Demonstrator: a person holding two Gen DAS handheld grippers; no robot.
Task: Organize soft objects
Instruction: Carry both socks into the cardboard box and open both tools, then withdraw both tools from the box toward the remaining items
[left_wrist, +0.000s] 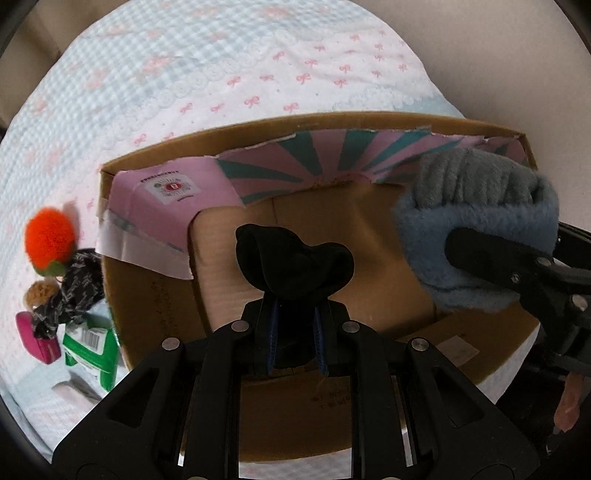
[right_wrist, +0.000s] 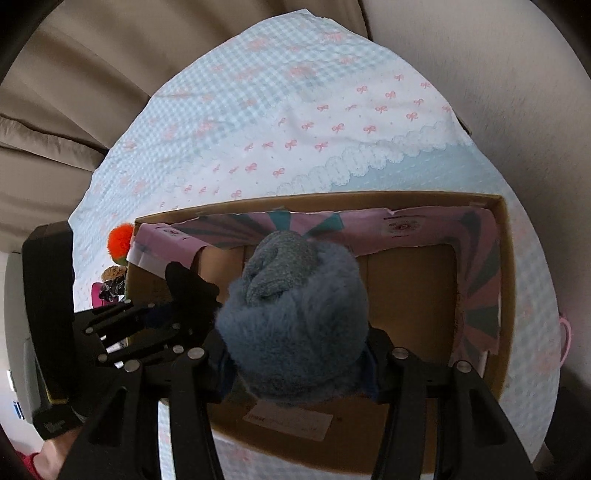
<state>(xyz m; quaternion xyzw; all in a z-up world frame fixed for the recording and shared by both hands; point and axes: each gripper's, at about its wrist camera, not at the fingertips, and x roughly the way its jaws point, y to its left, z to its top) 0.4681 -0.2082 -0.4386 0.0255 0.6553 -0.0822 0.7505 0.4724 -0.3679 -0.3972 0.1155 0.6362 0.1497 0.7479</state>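
Note:
An open cardboard box (left_wrist: 155, 258) (right_wrist: 506, 280) with a pink and teal inner lining lies on a bed. My left gripper (left_wrist: 295, 332) is shut on a black sock bundle (left_wrist: 291, 258) and holds it over the box's left part; the bundle also shows in the right wrist view (right_wrist: 192, 291). My right gripper (right_wrist: 299, 354) is shut on a fluffy blue-and-grey sock ball (right_wrist: 295, 317) and holds it above the box's middle. In the left wrist view that ball (left_wrist: 480, 221) hangs at the right, over the box.
The bedspread (left_wrist: 221, 74) is white and pale blue with pink bows. Left of the box lie an orange pompom toy (left_wrist: 48, 240), a black-and-white knit item (left_wrist: 74, 288), a pink pouch (left_wrist: 40, 339) and a green packet (left_wrist: 92, 350). Beige upholstery (right_wrist: 74, 110) lies behind.

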